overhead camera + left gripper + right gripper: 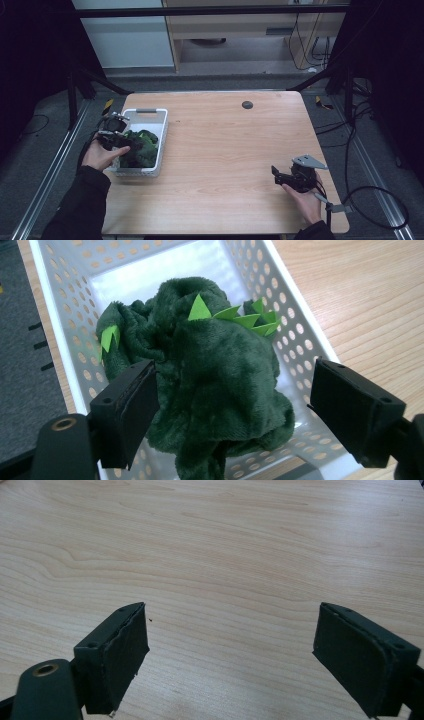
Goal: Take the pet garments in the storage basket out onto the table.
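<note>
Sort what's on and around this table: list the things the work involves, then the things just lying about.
Part of the job:
- dark green plush toy, lying in the basket
- white perforated basket
- left tongs, open around the toy
- right tongs, open over bare tabletop

Just lying about:
- round dark grommet in the table
- cables on the floor

1. The wooden bench [210,545] lies bare and pale beneath and between the right-hand jaws.
2. A small dark round disc [247,104] sits in the bench well beyond both pairs of jaws.
3. Black cables [372,200] trail over the grey floor [45,150] alongside.
</note>
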{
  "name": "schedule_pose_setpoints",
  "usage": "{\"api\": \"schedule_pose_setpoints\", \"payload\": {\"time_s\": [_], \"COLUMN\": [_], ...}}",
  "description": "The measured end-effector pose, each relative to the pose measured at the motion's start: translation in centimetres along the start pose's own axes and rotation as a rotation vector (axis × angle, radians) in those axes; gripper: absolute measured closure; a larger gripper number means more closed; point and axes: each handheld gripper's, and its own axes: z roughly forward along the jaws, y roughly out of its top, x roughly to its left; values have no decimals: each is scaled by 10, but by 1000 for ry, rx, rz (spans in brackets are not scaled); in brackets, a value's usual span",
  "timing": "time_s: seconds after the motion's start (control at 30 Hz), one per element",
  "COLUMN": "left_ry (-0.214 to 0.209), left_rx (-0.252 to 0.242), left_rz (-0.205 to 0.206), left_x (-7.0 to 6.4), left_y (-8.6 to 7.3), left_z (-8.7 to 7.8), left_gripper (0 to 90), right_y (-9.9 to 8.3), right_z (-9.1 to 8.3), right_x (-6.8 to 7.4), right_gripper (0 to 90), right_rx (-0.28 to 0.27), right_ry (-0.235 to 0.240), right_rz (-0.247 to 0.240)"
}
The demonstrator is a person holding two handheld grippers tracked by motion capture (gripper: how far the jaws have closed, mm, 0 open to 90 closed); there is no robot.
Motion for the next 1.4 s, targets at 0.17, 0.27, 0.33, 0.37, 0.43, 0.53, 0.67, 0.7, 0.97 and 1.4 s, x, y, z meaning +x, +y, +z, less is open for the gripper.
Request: {"api": "schedule_pose_setpoints", "payload": {"time_s": [0.17,0.27,0.33,0.37,0.43,0.53,0.67,0.7,0.97,1.4], "left_ry": [3,7,12,12,13,11,7,8,14,20], "left_rx": [26,32,44,44,45,53,65,74,111,167], "left_rz": [9,18,29,29,30,31,37,40,59,78], "left_x": [-2,-3,-3,-3,-3,-2,-3,-3,-6,-5], "left_y": [4,5,5,5,5,5,4,4,7,3], "left_z": [8,11,13,13,14,16,21,23,33,50], "left_gripper": [185,187,191,192,193,197,200,200,211,272], "right_y": [0,0,0,0,0,0,0,0,0,0], "right_z": [0,0,1,1,1,2,2,2,3,4], "right_x": [0,0,0,0,0,0,1,1,1,1], "right_gripper": [140,140,140,140,140,140,138,138,137,136], "right_rx": [4,5,6,6,9,12,19,19,24,30], "right_ry": [5,5,3,3,5,4,6,4,2,2], "right_rz": [0,-2,-6,-6,-4,-8,-5,-9,-12,-17]}}
